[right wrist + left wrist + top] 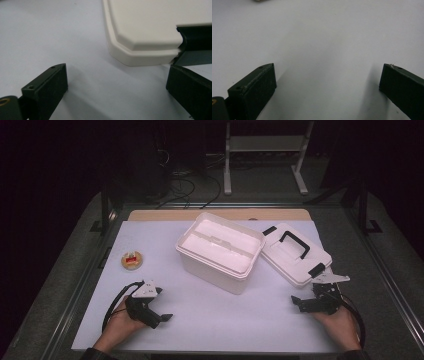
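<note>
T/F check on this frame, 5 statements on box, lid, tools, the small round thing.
1. The lid sits closed on the box. False: it lies on the table, beside the box on its right, and the box is open.
2. Both tools have open jaws with nothing between them. True: left tool, right tool.
3. The right tool grips the lid's handle. False: it rests on the table short of the lid's near corner.
4. A small round object lies left of the box. True.
5. The left tool touches the round object. False: it lies apart, nearer the person.
</note>
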Demonstrator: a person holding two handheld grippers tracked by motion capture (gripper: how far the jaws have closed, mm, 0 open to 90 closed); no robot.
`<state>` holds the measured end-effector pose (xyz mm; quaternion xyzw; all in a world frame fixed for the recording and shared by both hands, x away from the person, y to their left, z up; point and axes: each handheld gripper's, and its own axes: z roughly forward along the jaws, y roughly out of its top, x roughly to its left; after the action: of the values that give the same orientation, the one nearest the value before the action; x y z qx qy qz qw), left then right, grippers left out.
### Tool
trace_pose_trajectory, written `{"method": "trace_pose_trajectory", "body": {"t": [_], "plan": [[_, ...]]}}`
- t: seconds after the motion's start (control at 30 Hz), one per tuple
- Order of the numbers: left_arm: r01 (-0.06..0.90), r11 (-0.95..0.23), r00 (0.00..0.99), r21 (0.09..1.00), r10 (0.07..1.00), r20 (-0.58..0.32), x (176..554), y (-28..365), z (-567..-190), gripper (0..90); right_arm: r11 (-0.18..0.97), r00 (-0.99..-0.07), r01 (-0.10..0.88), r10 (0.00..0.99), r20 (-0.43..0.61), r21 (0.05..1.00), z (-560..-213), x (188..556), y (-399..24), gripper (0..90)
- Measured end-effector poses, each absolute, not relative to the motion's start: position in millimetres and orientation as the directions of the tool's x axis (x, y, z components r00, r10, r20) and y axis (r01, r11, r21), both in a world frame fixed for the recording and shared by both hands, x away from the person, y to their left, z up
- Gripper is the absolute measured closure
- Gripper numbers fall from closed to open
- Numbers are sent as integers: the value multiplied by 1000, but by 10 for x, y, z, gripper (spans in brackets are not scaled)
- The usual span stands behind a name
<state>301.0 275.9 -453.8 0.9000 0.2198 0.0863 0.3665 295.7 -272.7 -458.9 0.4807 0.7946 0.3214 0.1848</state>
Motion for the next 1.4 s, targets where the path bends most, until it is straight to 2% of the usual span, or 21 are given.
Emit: {"method": "trace_pose_trajectory", "body": {"t": [0.1,0.17,0.3,0.33,0.4,0.53,0.57,0.6,0.77,0.83,0.87,0.9,0.93,1.03,1.4], "plan": [[345,-628,880,698,474,-9,3009,2757,-4529,33,329,-465,646,885,14,689,-4586,2951,-2723,44],[359,-618,867,699,498,-4,3021,2785,-4487,115,330,-464,655,886,17,680,-4545,2924,-2722,148],[374,-616,852,693,523,5,3038,2802,-4415,155,342,-467,648,885,0,681,-4484,2882,-2719,175],[366,-615,846,698,533,26,3045,2805,-4355,232,336,-467,640,884,2,691,-4425,2856,-2708,221],[381,-587,832,715,555,12,3072,2815,-4279,310,344,-474,625,880,-9,701,-4373,2847,-2679,250],[408,-567,821,715,571,-16,3185,2836,-4183,502,350,-500,590,866,-11,727,-4256,2831,-2567,371],[408,-567,821,715,571,-16,3185,2836,-4183,549,350,-500,590,866,-11,727,-4256,2831,-2567,371],[420,-558,814,716,581,-25,3245,2836,-4148,589,362,-522,566,853,-17,741,-4198,2830,-2491,437],[446,-552,802,705,596,-40,3403,2804,-4041,835,358,-557,530,830,-2,769,-4086,2901,-2341,613],[450,-549,799,704,600,-42,3480,2784,-3989,896,363,-571,517,821,-4,775,-4045,2955,-2268,699],[450,-549,799,704,600,-42,3480,2784,-3989,897,363,-571,517,821,-4,775,-4045,2955,-2268,699],[452,-550,799,702,600,-44,3522,2773,-3964,897,367,-580,513,814,-2,776,-4029,2987,-2234,741],[447,-550,801,706,598,-41,3599,2745,-3919,898,370,-598,505,801,7,780,-3997,3061,-2166,830],[429,-554,810,714,585,-32,3717,2691,-3869,898,368,-614,494,789,17,787,-3963,3152,-2095,892],[407,-534,810,741,586,-22,4224,2512,-3775,897,373,-649,484,760,38,792,-3953,3552,-1810,899]]}}
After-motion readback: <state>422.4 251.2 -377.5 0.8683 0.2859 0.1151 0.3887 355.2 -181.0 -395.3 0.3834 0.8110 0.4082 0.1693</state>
